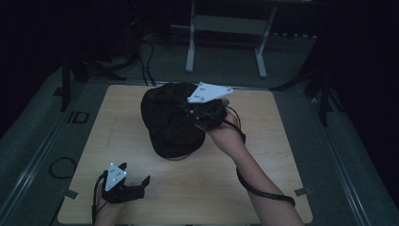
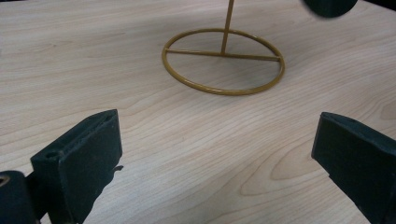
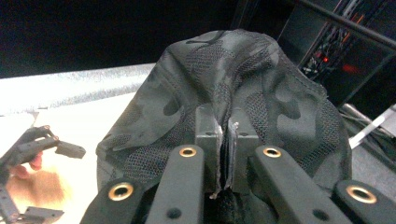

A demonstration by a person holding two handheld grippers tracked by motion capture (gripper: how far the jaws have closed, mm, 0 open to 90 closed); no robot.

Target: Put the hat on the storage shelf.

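Note:
A dark camouflage cap [image 1: 169,123] sits on top of a thin gold wire stand, mid-table toward the back. The stand's ring base [image 2: 219,91] rests on the wood, with its post rising out of the left gripper view. My right gripper [image 1: 194,113] reaches in from the right and is shut on a fold of the cap's fabric [image 3: 261,84], which is pinched between the jaws of that gripper [image 3: 224,135]. My left gripper [image 1: 136,173] is low over the table's front left, apart from the stand. Its jaws stand wide open with nothing between them [image 2: 215,154].
The light wooden table [image 1: 211,188] has bare room at the front and on both sides of the cap. Behind the table stands a grey metal frame [image 1: 226,28] on the floor. A cable loop [image 1: 61,167] lies beside the table's left edge.

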